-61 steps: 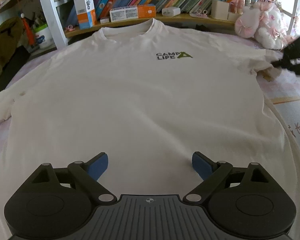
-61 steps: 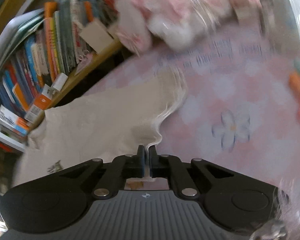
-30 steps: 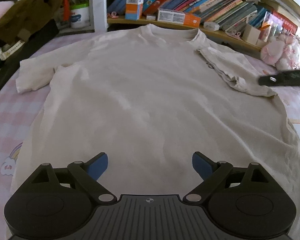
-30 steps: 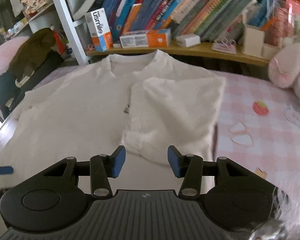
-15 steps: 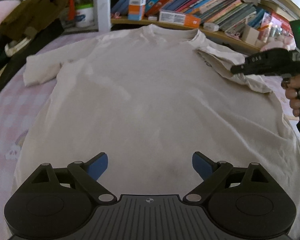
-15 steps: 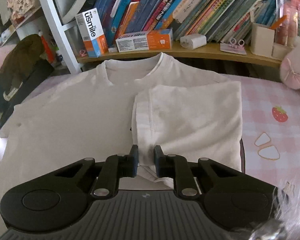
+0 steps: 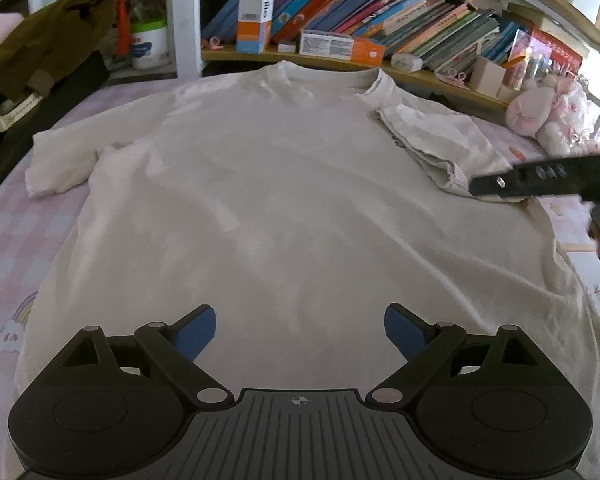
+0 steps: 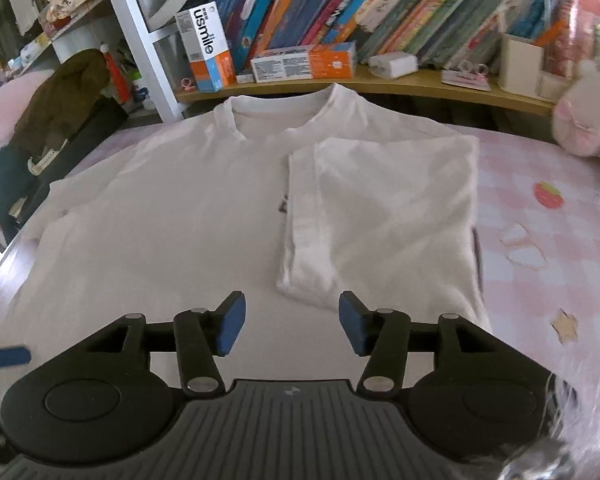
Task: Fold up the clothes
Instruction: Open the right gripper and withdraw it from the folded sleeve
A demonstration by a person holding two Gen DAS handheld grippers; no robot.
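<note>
Pink checked bedding (image 8: pixel 540 280) carries one white T-shirt (image 7: pixel 280 200), spread flat with its collar at the far edge beside the bookshelf (image 8: pixel 380 80). Only the right wrist view shows the right sleeve (image 8: pixel 380 220) folded squarely inward; only the left view shows the other sleeve (image 7: pixel 60 160) lying out flat. Two grippers hover: the left gripper (image 7: pixel 300 330) has jaws spread wide over the hem, the right gripper (image 8: pixel 288 326) has jaws opening, gripping nothing, just short of the folded sleeve.

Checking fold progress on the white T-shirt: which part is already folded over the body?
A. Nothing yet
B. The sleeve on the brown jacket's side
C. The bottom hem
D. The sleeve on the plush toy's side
D: that sleeve lies folded onto the T-shirt; the other sleeve lies spread out.
</note>
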